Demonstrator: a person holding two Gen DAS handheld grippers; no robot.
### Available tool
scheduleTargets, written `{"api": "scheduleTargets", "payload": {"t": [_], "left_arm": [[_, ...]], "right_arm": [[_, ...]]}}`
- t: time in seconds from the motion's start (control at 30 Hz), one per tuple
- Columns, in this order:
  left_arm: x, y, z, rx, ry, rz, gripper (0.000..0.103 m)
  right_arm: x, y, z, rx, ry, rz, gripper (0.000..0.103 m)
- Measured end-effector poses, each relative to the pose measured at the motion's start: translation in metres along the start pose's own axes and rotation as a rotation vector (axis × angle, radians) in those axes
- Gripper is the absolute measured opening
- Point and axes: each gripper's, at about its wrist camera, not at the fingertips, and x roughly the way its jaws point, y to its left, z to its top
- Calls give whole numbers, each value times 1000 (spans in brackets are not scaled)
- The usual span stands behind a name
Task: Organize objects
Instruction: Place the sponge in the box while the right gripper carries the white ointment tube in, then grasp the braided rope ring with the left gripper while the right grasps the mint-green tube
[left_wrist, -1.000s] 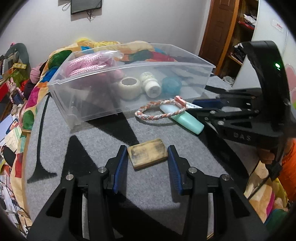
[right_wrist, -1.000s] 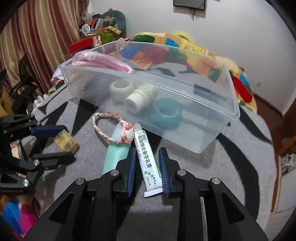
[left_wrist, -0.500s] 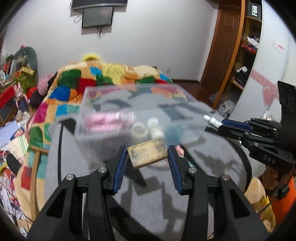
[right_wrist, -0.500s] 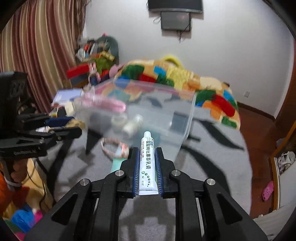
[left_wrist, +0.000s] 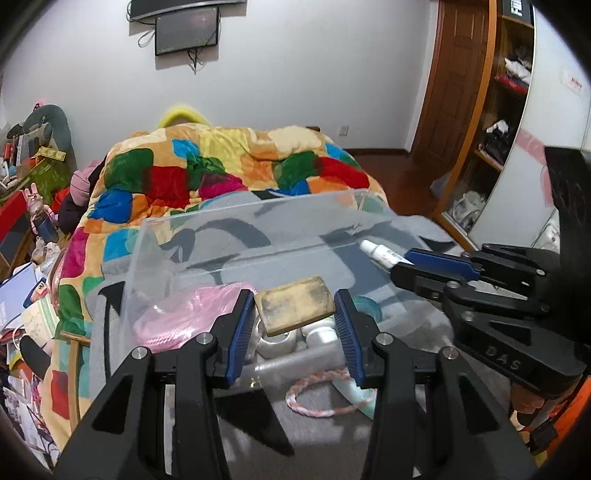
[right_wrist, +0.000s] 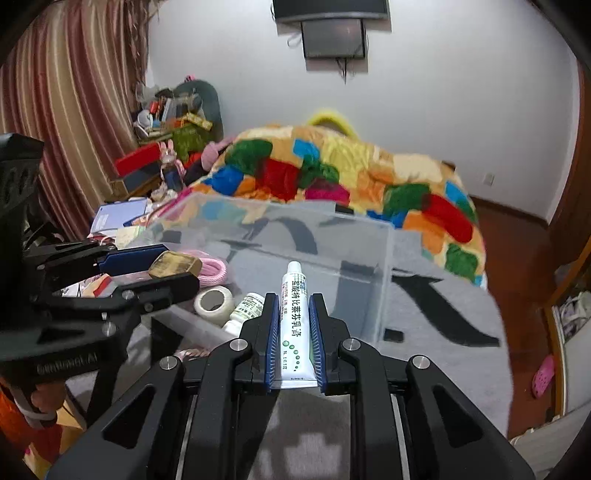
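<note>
A tan block (left_wrist: 294, 305) is clamped in the left gripper (left_wrist: 294, 325) and a white tube (right_wrist: 294, 325) in the right gripper (right_wrist: 294, 343), both held above the clear bin's (left_wrist: 258, 216) near edge. Each should be lowered past the rim before being released, well apart.

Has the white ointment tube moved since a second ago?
Yes. The white ointment tube, then lying on the grey rug in front of the clear bin, is now lifted off it, clamped in the right gripper above the bin's near edge.

left gripper (left_wrist: 294, 325) clamps tan rectangular wooden block (left_wrist: 295, 305) | above clear plastic bin (left_wrist: 236, 236) | right gripper (left_wrist: 400, 264) holds white tube (left_wrist: 380, 253)
</note>
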Motion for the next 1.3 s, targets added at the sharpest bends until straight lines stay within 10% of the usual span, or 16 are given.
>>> {"api": "scheduleTargets", "payload": {"t": [0.6, 1.3], "left_arm": [[-39, -15, -13, 65, -59, -16, 50], [17, -41, -71, 228, 121, -54, 48]], "right_arm": [[-33, 14, -16, -58, -14, 83, 16], [-14, 18, -90, -66, 154, 144, 39]]}}
